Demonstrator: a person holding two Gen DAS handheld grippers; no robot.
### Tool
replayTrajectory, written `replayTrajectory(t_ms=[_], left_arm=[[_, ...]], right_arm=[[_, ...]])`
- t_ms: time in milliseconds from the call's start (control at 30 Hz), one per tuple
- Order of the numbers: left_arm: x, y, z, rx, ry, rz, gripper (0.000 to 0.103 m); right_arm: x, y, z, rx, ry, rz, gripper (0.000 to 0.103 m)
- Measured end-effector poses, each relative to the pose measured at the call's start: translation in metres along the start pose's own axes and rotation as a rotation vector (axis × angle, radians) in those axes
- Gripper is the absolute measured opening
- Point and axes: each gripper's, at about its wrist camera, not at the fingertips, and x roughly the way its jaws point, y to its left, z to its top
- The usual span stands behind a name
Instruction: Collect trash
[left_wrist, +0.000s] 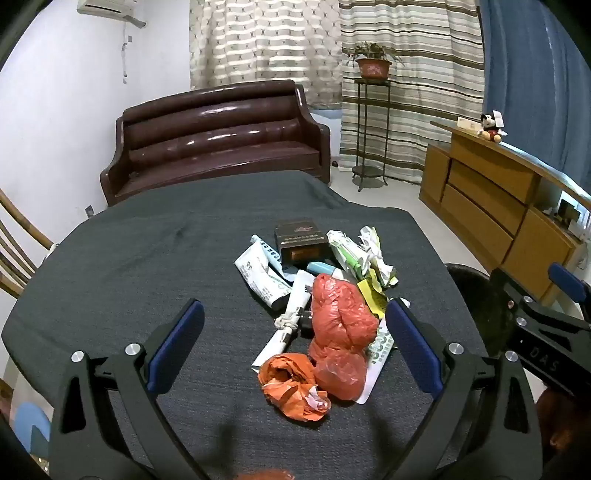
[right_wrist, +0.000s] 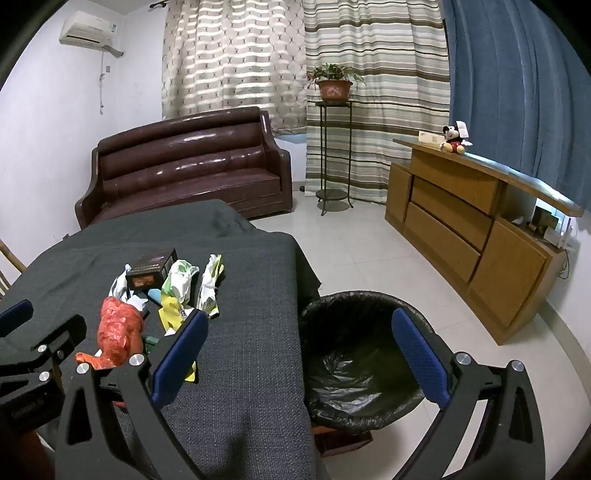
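Grey cloth covers the tabletop (left_wrist: 129, 266), and behind it stand a brown sofa (left_wrist: 218, 136), striped curtains (left_wrist: 410, 74), a potted plant (left_wrist: 373, 62) on a tall stand, and a wooden cabinet (left_wrist: 491, 206) with a plush toy (left_wrist: 490, 127) on top. Trash lies in a loose heap right of the tabletop's middle: a dark box (left_wrist: 301, 242) at 12 o'clock of the heap, white tubes (left_wrist: 264, 273) at 10 o'clock, crumpled green-and-white wrappers (left_wrist: 360, 251) at 1 o'clock, a yellow wrapper (left_wrist: 373, 295) at 3 o'clock, a red bag (left_wrist: 340, 325) in the middle, and an orange wad (left_wrist: 291, 387) at 6 o'clock, touching the red bag. In the left wrist view the left gripper (left_wrist: 295, 347) hangs over the near end of the heap with its jaws spread wide and nothing pinched; the red bag and orange wad lie between the blue pads (left_wrist: 173, 347) (whether any pad touches the trash is unclear). The right gripper (right_wrist: 299, 358) is also released, jaws wide apart and empty, and straddles the tabletop's right edge: one pad (right_wrist: 181, 358) over the cloth just beside the yellow wrapper, the other over a bin (right_wrist: 347, 306) lined with a black bag, which stands on the tiled floor (right_wrist: 369, 251) close against the tabletop at 3 o'clock of the heap.
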Motion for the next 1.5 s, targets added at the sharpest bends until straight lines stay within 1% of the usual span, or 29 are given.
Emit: replayTrajectory(t_ms=[200,333,367,1200,1267,1500], left_arm=[[0.000,0.001,0.001,-0.009,0.005,0.005,0.096],[0.004,-0.005,-0.003,-0.002,0.006,0.007,0.096],[0.005,-0.001,-0.001,-0.004,0.014,-0.005,0.096],[0.009,0.009,-0.004,-0.003,0.013,-0.005,0.096],[0.006,0.003,-0.003,-0.003,0.016,-0.009,0.096],[0.008,0.007,-0.003,-0.003,0.008,-0.008,0.096]], right_arm=[[0.001,-0.001,0.000,-0.001,-0.005,0.001,0.097],[0.001,-0.002,0.000,0.001,-0.004,0.003,0.097],[0.001,-0.002,0.000,0.000,-0.004,0.003,0.097],[0.007,-0.006,-0.004,0.001,0.002,0.002,0.097],[0.007,-0.006,-0.004,0.001,0.002,0.002,0.097],[0.007,-0.006,-0.004,0.001,0.005,0.002,0.097]])
